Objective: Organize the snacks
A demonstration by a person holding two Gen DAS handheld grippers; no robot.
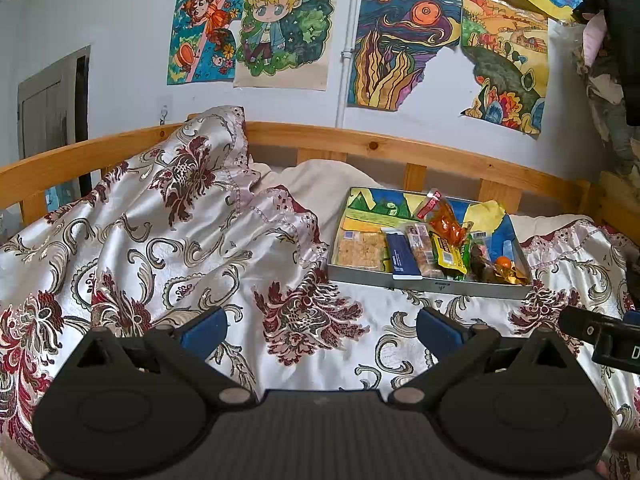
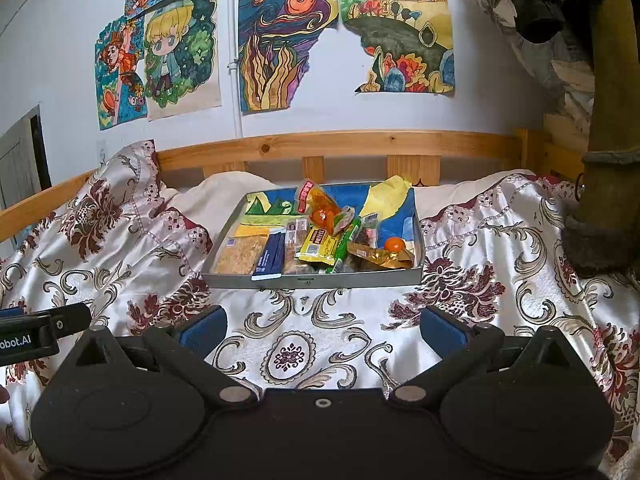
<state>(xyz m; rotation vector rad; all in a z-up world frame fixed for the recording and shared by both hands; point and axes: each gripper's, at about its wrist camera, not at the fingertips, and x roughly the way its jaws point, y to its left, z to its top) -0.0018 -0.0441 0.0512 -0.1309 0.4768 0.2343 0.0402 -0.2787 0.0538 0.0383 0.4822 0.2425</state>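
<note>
Tray (image 2: 312,280) of mixed snacks, one orange ball (image 2: 394,244) inside — both grippers' fingers (image 1: 204,330) (image 2: 444,328) apart, empty.

Bedspread (image 2: 320,320) betw. both tools and tray (image 2: 312,280): flat, unobstructed. Bunched cover (image 1: 180,184) blocks left approach; wooden rail (image 2: 340,142) close behind tray.

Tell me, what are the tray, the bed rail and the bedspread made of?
The tray looks like thin metal: dull grey, flat walls, crisp corners. The bed rail looks like pine, honey-coloured with dark knots, probably varnished. The bedspread seems a satin-like woven fabric, glossy and creased, with dark red flower patterns; the fibre cannot be told.
</note>
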